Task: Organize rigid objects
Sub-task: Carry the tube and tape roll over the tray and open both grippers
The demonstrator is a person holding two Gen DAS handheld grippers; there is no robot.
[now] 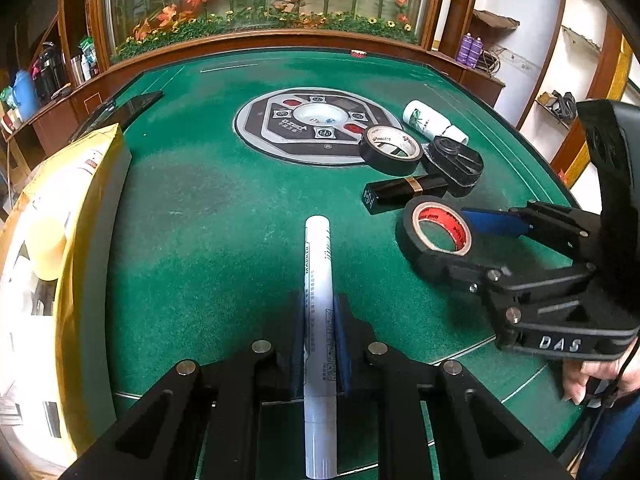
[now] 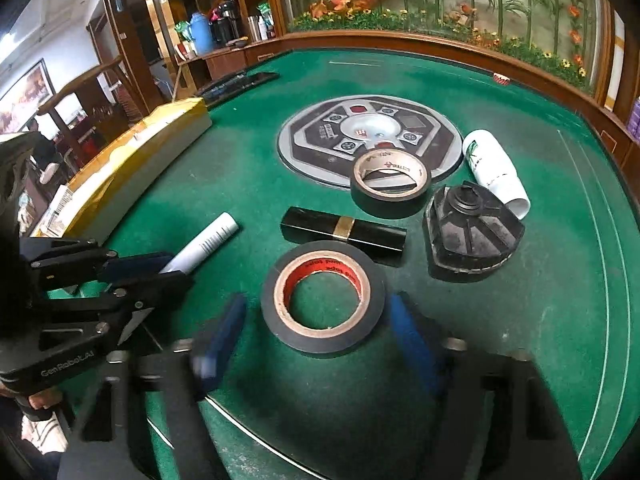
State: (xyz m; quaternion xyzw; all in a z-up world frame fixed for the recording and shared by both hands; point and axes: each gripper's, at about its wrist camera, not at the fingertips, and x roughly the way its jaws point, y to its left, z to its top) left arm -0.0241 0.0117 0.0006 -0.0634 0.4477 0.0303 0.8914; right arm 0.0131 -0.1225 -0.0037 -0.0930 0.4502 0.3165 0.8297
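My left gripper (image 1: pixel 320 320) is shut on a white marker (image 1: pixel 318 256) that points forward, low over the green felt. From the right wrist, that left gripper (image 2: pixel 172 268) and its marker (image 2: pixel 208 240) sit at the left. A black tape roll with a red core (image 2: pixel 372 288) lies flat on the felt between the blue pads of my right gripper (image 2: pixel 320 320). A gap shows at the left pad, so the gripper is open. From the left wrist, the right gripper (image 1: pixel 442 238) straddles this roll (image 1: pixel 410 236).
Behind the roll lie a black case with a gold band (image 2: pixel 344 232), a second tape roll (image 2: pixel 390 184), a black fan-shaped part (image 2: pixel 472 236) and a white bottle (image 2: pixel 494 168). A yellow-taped box (image 1: pixel 80 220) lines the left edge. The round centre console (image 1: pixel 312 124) is beyond.
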